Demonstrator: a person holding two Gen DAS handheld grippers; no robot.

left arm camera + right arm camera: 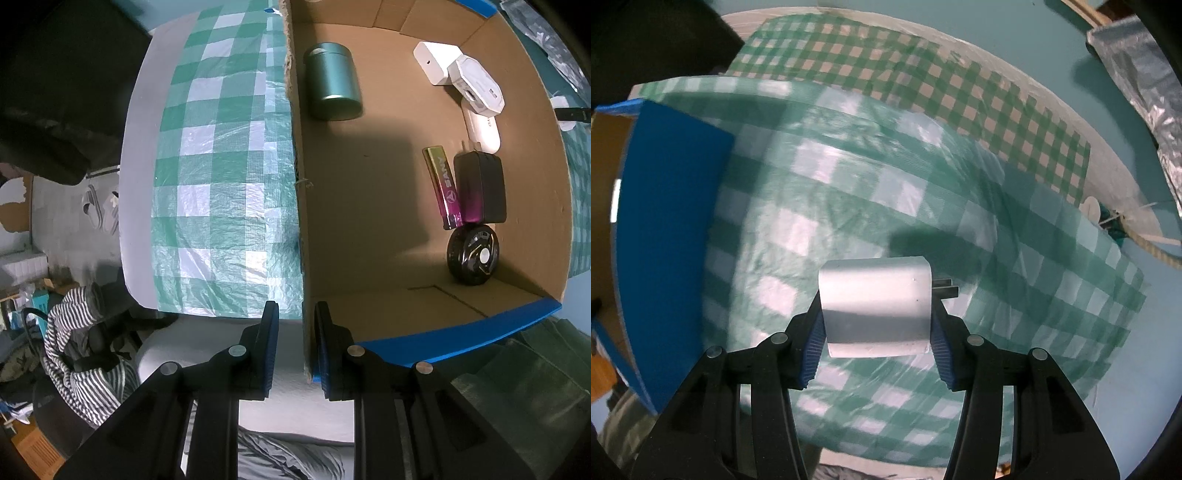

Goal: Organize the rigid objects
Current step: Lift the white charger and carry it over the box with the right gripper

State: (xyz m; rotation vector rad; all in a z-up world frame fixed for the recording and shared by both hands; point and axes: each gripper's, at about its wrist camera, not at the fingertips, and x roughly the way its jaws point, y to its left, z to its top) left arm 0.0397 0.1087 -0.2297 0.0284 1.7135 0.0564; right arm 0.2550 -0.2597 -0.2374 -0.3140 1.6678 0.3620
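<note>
My right hand-held gripper squeezes a white plastic plug block. My left hand-held gripper pinches the brown cardboard box wall. Next, I think, the block goes inside.

The right tongs are clamped on a white plug adapter, its blue pads pressing both sides and its metal prongs pointing toward 3 o'clock. Beneath lies a green checked cloth. A blue-sided box stands at 9 o'clock.
</note>
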